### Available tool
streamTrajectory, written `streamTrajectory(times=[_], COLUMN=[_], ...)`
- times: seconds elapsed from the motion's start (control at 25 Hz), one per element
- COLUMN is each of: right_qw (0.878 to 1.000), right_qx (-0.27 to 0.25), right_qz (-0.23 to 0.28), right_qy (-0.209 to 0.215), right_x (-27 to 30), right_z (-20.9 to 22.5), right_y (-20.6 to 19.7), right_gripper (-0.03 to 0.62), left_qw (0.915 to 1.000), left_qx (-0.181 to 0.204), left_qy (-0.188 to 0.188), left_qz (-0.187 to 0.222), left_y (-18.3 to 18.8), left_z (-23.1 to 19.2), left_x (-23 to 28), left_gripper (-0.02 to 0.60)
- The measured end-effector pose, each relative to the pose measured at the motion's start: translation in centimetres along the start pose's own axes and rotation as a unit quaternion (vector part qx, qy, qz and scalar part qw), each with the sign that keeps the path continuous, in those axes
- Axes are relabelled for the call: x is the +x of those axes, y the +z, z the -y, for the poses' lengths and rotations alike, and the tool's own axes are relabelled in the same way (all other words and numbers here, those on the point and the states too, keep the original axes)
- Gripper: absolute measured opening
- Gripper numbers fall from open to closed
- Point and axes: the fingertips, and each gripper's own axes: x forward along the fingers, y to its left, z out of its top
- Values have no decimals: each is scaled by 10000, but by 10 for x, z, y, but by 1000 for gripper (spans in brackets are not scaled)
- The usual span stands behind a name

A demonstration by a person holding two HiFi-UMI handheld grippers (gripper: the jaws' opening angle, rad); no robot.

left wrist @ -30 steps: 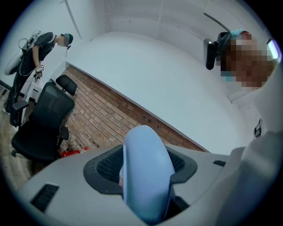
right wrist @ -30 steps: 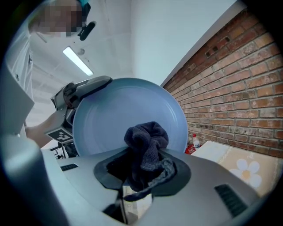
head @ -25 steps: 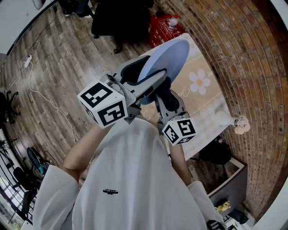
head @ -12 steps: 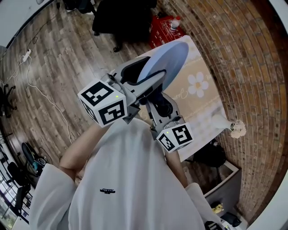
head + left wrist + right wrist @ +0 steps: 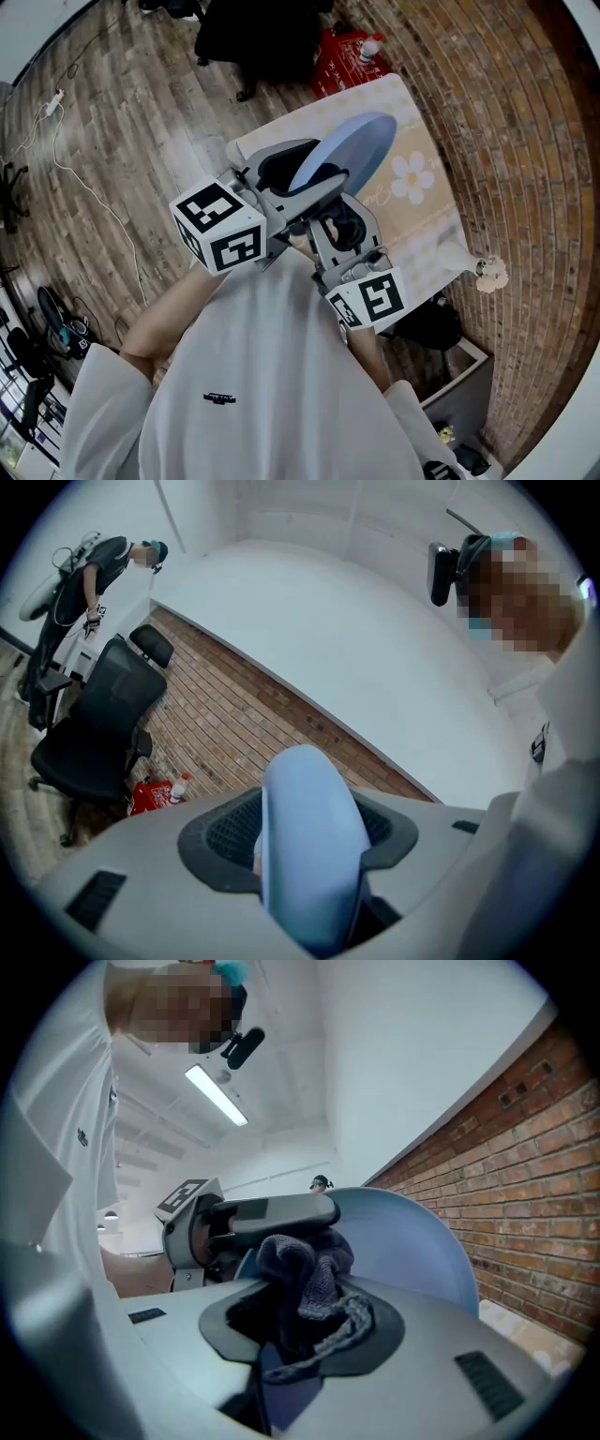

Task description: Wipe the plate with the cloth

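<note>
Head view shows the light blue round plate [image 5: 349,148] held in the air on its edge, over the near left part of the table with a beige daisy-print cover [image 5: 427,234]. The plate's long axis runs from lower left to upper right, and its free rim points up and away from the person, toward the far end of the table. The left gripper [image 5: 305,185] is clenched on the lower rim of the plate; in the left gripper view [image 5: 309,855] the plate [image 5: 309,846] stands upright and edge-on between the two jaws. The right gripper [image 5: 339,228] is just beside the left one, under the plate, and it grasps a dark grey-blue knitted cloth [image 5: 305,1283]. In the right gripper view [image 5: 300,1330] the cloth bulges out of the jaws just in front of the wide face of the plate [image 5: 417,1241]; whether it touches the face I cannot tell. The left edge of the table lies below the grippers. Left of it is open wooden plank floor [image 5: 131,131]. Beyond the far edge stand a black office chair [image 5: 253,33] and a red box with a bottle [image 5: 345,58]. Near the right corner of the table stands a small white vase with flowers [image 5: 487,274], well apart from the plate.
</note>
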Motion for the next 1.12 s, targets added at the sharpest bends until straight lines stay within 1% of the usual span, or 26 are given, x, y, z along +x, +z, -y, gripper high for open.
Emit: streamTrajectory(times=[0.12, 0.28, 0.6, 0.76, 0.96, 1.12], right_qw=[9998, 9994, 9969, 9966, 9962, 9957], right_qx=[-165, -292, -657, -558, -207, -194], right_qz=[37, 115, 207, 345, 442, 381], right_qy=[-58, -167, -379, -503, -717, -824], right_x=[0, 0, -3, -7, -7, -9], right_z=[2, 5, 14, 29, 45, 57], right_y=[3, 7, 14, 25, 22, 20], right_gripper=[143, 143, 143, 143, 143, 143], left_qw=[10000, 10000, 9999, 9997, 9998, 9996], left_qx=[34, -22, -125, -150, -189, -228], left_qy=[-20, 20, -85, -125, -98, -99], left_qz=[-29, 37, 52, 120, 32, 103], left_y=[-2, -3, -7, -9, -16, -14], left_z=[4, 5, 14, 21, 22, 22], left_x=[-4, -9, -15, -13, -21, -18], left_gripper=[247, 247, 247, 247, 248, 248])
